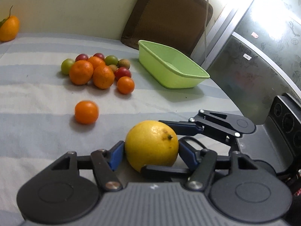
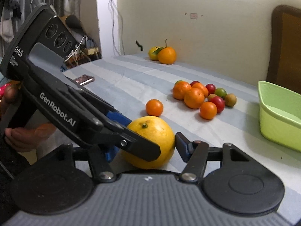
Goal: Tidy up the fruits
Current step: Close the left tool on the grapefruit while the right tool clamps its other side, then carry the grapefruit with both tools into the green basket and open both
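A large yellow citrus fruit (image 1: 151,145) (image 2: 150,141) lies on the striped cloth, and both grippers are closed around it. My left gripper (image 1: 150,150) presses its blue pads on the fruit's left and right sides. My right gripper (image 2: 144,146) also has its pads against the fruit, crossing the left gripper's fingers (image 2: 139,148). A lone small orange (image 1: 86,112) (image 2: 154,107) sits just beyond. A pile of oranges and small red, green and brown fruits (image 1: 97,69) (image 2: 201,98) lies farther back. An empty green basket (image 1: 173,66) (image 2: 278,113) stands to the right.
An orange with a stem and leaf (image 1: 8,28) (image 2: 166,55) sits by the back wall, next to a greenish one (image 2: 153,53). A brown cushion (image 1: 167,13) leans behind the basket. A glass door (image 1: 263,47) runs past the table's right edge. A phone (image 2: 83,80) lies at the left edge.
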{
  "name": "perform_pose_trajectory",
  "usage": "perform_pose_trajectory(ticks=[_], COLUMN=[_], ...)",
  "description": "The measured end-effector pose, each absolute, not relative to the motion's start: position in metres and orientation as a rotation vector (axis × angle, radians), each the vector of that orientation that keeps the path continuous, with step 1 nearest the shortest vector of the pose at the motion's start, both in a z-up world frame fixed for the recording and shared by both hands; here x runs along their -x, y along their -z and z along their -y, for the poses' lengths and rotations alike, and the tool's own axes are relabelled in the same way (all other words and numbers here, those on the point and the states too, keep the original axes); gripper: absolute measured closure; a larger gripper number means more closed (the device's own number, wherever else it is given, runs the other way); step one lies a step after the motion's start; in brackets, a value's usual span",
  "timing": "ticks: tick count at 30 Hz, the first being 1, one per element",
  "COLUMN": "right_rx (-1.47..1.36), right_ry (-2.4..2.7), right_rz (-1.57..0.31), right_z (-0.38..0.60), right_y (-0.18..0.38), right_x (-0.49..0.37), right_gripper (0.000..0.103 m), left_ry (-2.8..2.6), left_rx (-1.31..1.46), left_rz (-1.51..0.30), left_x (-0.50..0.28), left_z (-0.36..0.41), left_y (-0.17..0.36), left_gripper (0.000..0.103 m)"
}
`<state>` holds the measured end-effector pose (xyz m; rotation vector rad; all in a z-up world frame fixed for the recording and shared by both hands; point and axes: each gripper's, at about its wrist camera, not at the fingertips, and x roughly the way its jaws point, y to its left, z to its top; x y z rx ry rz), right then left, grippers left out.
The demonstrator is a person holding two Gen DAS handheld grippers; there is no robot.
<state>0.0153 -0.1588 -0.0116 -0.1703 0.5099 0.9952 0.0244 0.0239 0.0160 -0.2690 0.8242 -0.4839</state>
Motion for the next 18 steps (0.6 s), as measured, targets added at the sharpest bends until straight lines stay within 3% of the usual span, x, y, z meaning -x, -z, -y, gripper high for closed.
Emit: perform_pose_trajectory(ticks=[10,18], right_rx=[0.142,0.093], right_ry=[-0.712,-0.541], right_rz=[-0.357,-0.472], right_z=[0.215,0.259], right_y=[-0.034,-0.035], right_x=[-0.062,-0.146], right_gripper=[0.039,0.039], left_ry=[0.580,0.592], left_rx=[0.139,0.155], left_rz=[-0.701,-0.783], left_x=[-0.124,-0.225], left_z=[0.057,0.122], left_y=[-0.071,-0.059], left_gripper=[0.039,0.038])
